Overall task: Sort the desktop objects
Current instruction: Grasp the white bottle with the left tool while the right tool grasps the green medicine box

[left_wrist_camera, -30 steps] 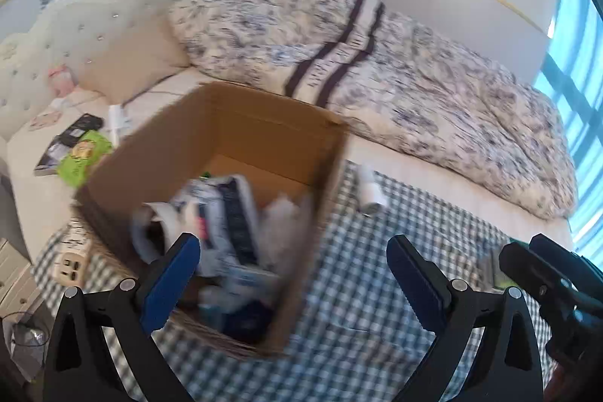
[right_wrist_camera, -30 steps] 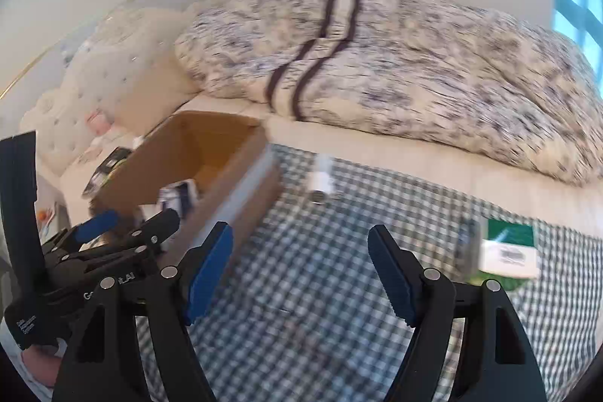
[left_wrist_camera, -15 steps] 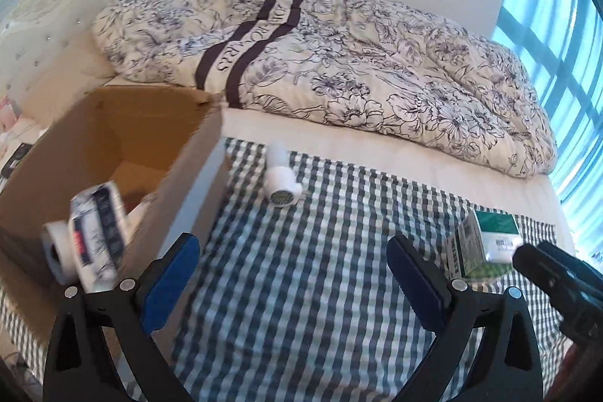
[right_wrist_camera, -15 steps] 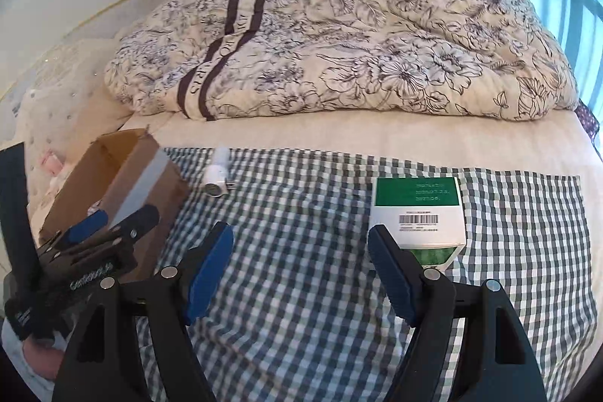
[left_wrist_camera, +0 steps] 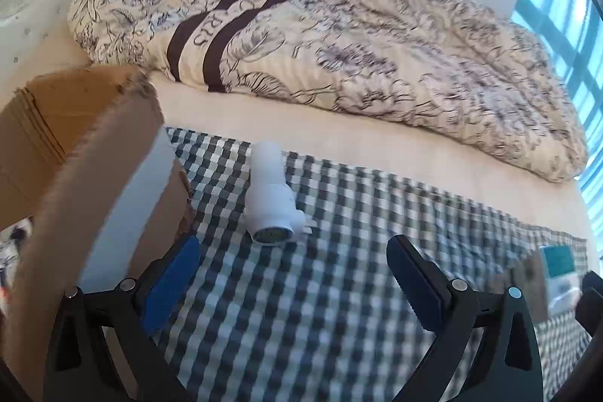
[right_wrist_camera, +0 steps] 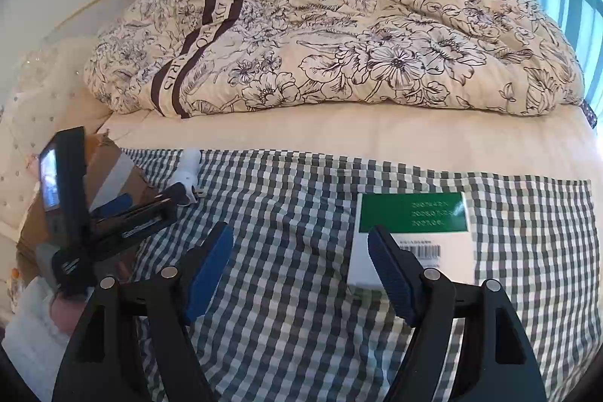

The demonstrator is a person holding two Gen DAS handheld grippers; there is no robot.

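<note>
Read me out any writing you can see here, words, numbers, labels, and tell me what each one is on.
"ARIS": tail end of a larger word on the striped band of the floral duvet; its earlier letters are folded or unclear.
Three rows of digits on the green and white box's green panel: too blurred to read.
Barcode with digits on the box's white face: too small.
White lettering on the left tool: too small.

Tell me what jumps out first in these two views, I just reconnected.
The rumpled cream floral duvet with dark stripes fills the back of the bed. Nearer, on the black-and-white checked cloth, a green-and-white cardboard carton lies just beyond the open right tongs. The white plastic cylinder-shaped gadget lies beside the brown cardboard box, ahead of the open left tongs.
</note>
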